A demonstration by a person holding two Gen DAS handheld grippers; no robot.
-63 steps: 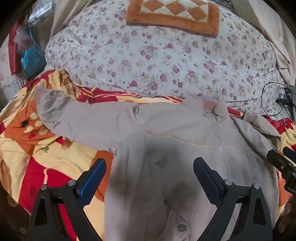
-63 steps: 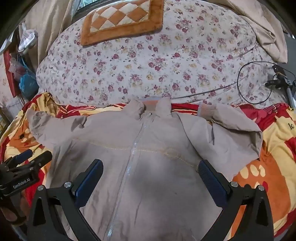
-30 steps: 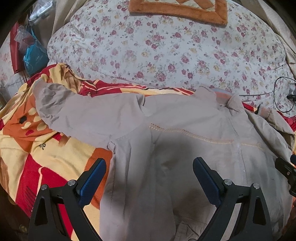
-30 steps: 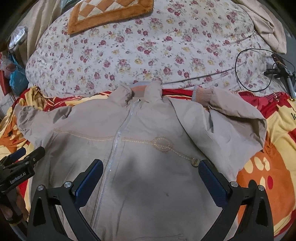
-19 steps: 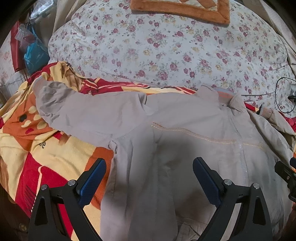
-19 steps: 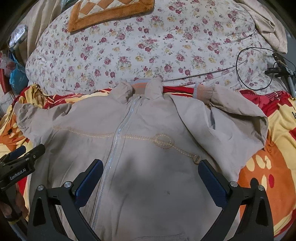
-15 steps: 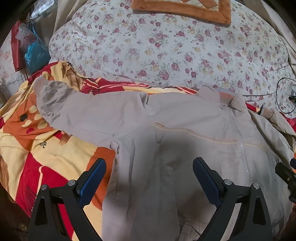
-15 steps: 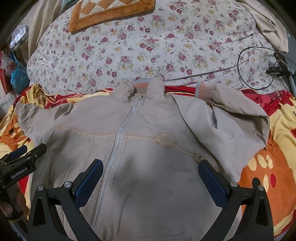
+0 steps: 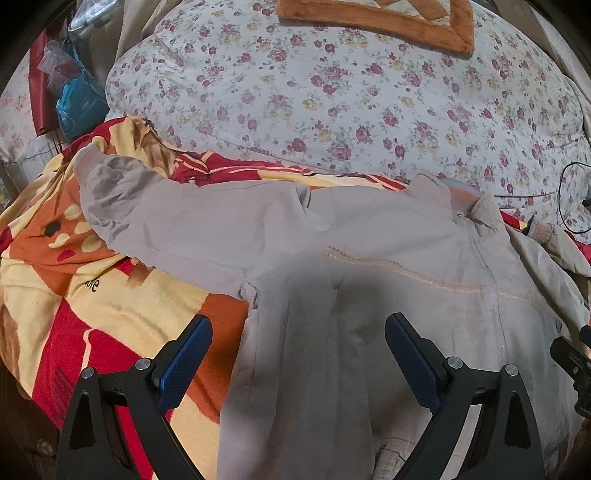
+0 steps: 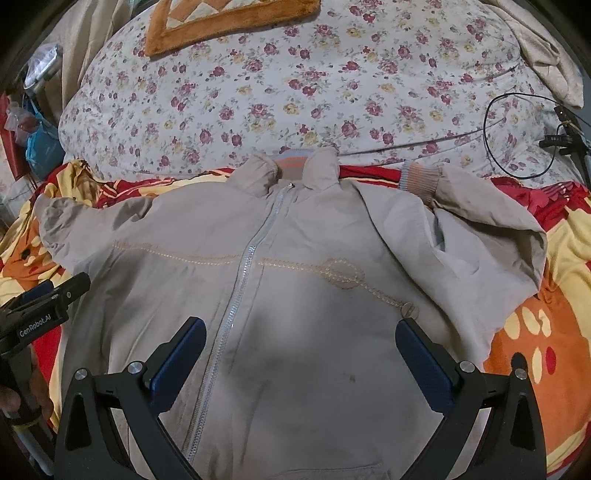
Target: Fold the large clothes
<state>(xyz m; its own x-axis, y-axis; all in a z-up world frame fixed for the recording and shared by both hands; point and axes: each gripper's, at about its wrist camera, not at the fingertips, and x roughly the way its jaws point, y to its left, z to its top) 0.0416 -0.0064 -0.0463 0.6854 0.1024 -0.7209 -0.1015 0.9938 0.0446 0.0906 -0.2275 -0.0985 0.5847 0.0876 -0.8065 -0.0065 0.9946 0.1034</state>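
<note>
A beige zip-up jacket point(image 10: 295, 280) lies front up on a red, orange and yellow blanket point(image 10: 546, 332), collar toward the far side. Its left sleeve point(image 9: 177, 221) stretches out flat to the left. Its right sleeve point(image 10: 480, 229) is folded back, cuff near the collar. My left gripper point(image 9: 297, 354) is open and empty, above the jacket's left side near the armpit. My right gripper point(image 10: 301, 354) is open and empty, above the jacket's chest. The left gripper also shows at the left edge of the right wrist view point(image 10: 44, 310).
A floral quilt point(image 10: 295, 92) bulges behind the jacket, with an orange checked mat point(image 10: 221, 18) on top. A black cable point(image 10: 517, 140) and a small device lie at the right. Blue bags point(image 9: 77, 103) sit at the far left.
Both grippers drifted slightly over the jacket, staying open. The jacket has flattened out and its zipper and chest stitching show more fully.
</note>
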